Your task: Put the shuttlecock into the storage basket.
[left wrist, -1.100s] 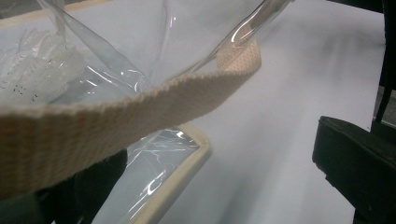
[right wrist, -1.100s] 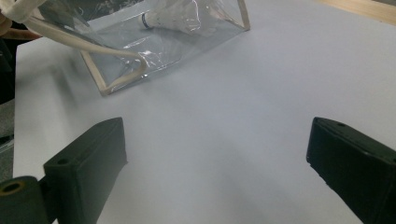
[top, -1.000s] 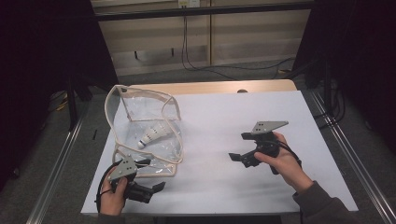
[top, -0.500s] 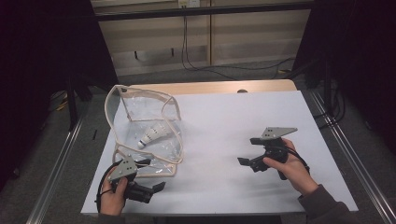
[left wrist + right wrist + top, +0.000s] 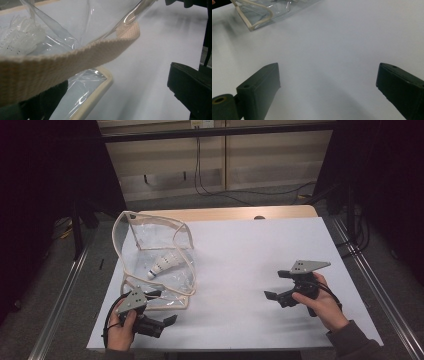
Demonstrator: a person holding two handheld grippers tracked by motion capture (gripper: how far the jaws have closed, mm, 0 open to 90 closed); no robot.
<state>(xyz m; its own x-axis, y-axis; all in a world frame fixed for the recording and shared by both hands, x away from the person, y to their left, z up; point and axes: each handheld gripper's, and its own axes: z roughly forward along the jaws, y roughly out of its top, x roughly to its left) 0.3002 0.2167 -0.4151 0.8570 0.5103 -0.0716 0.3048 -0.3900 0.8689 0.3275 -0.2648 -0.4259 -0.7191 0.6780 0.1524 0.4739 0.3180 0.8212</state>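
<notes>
At the lower left of the high view, the left gripper sits by the near edge of the clear bag. Its jaws are wide apart, and the bag's tan strap runs across between them in the left gripper view. I think the step is grabbing that strap. Slide in until the strap is deep between the jaws, then squeeze slowly. A white shuttlecock lies inside the bag. At the lower right, the right gripper hangs over bare table, jaws apart, holding nothing.
</notes>
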